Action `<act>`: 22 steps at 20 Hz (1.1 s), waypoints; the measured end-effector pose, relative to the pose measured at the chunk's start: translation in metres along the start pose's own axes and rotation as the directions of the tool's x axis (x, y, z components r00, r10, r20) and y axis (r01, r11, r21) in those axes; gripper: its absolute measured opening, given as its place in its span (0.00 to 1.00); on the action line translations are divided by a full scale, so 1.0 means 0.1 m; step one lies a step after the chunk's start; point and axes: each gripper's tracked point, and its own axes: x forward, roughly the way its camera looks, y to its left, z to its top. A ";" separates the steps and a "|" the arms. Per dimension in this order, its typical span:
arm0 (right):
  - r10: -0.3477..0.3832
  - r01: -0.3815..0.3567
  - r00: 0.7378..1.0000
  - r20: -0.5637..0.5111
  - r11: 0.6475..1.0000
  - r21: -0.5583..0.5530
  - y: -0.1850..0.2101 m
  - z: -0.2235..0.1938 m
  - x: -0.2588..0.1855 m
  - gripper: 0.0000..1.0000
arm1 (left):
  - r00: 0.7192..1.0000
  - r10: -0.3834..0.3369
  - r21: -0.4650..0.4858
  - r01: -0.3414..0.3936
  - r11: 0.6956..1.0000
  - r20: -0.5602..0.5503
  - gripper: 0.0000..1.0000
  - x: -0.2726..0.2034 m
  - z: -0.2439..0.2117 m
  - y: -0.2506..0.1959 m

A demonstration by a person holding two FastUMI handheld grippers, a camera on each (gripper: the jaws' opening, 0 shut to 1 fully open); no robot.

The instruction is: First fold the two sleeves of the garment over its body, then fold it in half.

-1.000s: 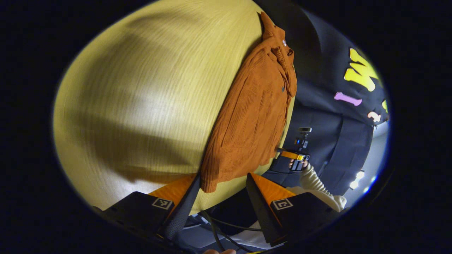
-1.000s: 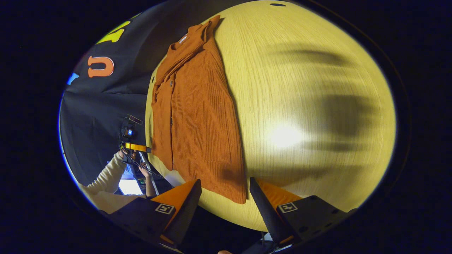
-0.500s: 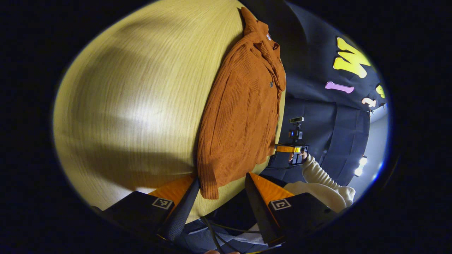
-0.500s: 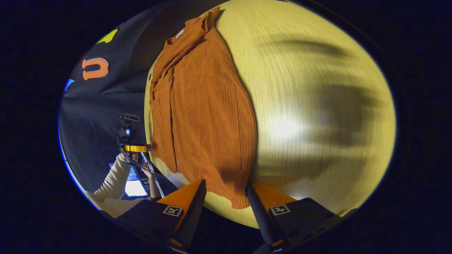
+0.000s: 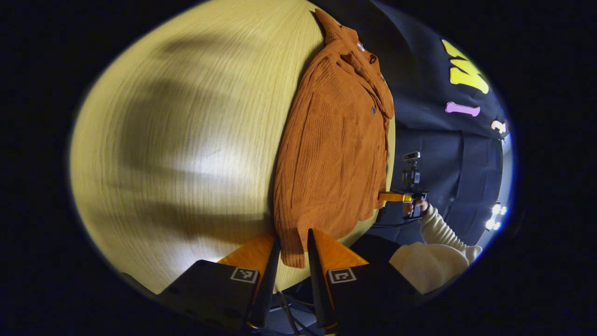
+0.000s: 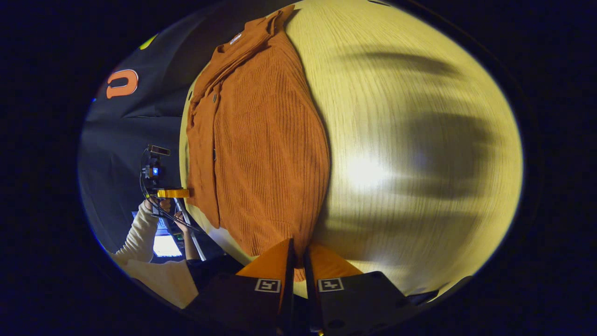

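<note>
In the left gripper view, your left gripper (image 5: 294,252) sits at the near edge of the pale wooden table (image 5: 186,140), its two fingers drawn in to a narrow gap with a bottom corner of the rust-orange ribbed garment (image 5: 336,154) caught between them — they look pressed onto the cloth. The garment lies flat along the table's edge, collar far away, hem toward you, with its sleeves already lying over the body. Past the hem, off the table, you can see your right gripper (image 5: 396,197) held in a hand (image 5: 413,207) with a cream ribbed sleeve (image 5: 438,231); from here it is too small to tell how its fingers stand.

In the right gripper view, your right gripper (image 6: 298,261) has its fingers nearly touching, clamped on the other bottom corner of the garment (image 6: 261,144) at the table (image 6: 410,140) edge — the hem disappears into the slit between them. The garment stretches away from the fingers, collar at the far end, buttons running down the front. To the side, your left gripper (image 6: 172,192) shows small, held in a hand (image 6: 156,204), beside the garment's hem.
</note>
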 end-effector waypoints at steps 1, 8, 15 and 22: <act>0.000 0.000 1.000 -0.001 1.000 -0.004 0.00 -0.02 0.02 0.13 | 1.000 0.012 0.006 -0.012 1.000 0.001 0.33 0.03 -0.01 0.00; 0.022 -0.022 1.000 0.020 1.000 -0.008 0.01 0.00 -0.01 0.10 | 0.986 0.165 0.041 -0.165 0.985 -0.003 0.07 0.04 -0.03 0.09; 0.048 -0.044 0.997 0.060 0.997 -0.071 0.01 -0.01 0.04 0.00 | 0.937 0.344 -0.001 -0.345 0.939 0.052 0.03 0.17 0.12 0.04; 0.222 -0.179 0.954 0.201 0.961 -0.212 0.58 0.12 -0.44 0.00 | 0.909 0.382 0.110 -0.402 0.909 0.165 0.03 0.23 0.41 -0.77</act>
